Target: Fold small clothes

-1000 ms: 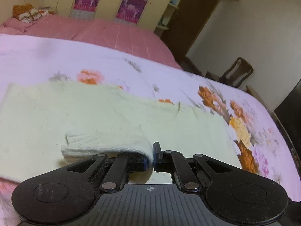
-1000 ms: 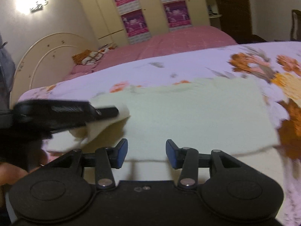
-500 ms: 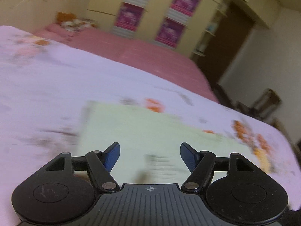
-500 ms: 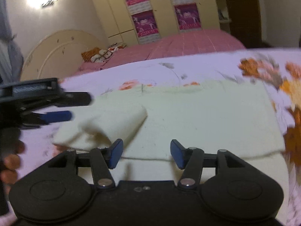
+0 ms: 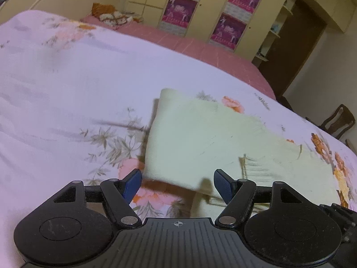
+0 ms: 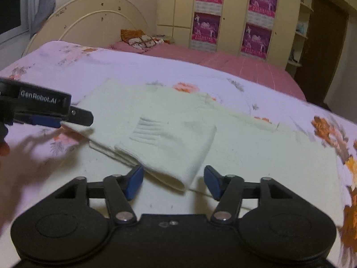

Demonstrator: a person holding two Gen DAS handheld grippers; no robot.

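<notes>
A pale green-white small garment (image 6: 169, 134) lies on the floral bedspread (image 6: 89, 67), its left part folded over into a thick flap with a ribbed cuff. In the left wrist view the garment (image 5: 200, 138) lies ahead and to the right. My left gripper (image 5: 177, 184) is open and empty, just off the garment's left edge; it also shows at the left in the right wrist view (image 6: 73, 116). My right gripper (image 6: 173, 182) is open and empty, its jaws on either side of the folded flap's near corner, not closed on it.
The floral bedspread (image 5: 67, 78) spreads left and far. A pink bed (image 6: 223, 60) with a pillow (image 6: 140, 39) and a curved headboard (image 6: 93, 22) lies behind. Wardrobes with posters (image 6: 234, 17) line the wall. A wooden chair (image 5: 339, 120) stands at right.
My left gripper let go of the garment's folded corner, opened and drew back to the left. The flap now lies flat on the garment. My right gripper moved closer to the fold.
</notes>
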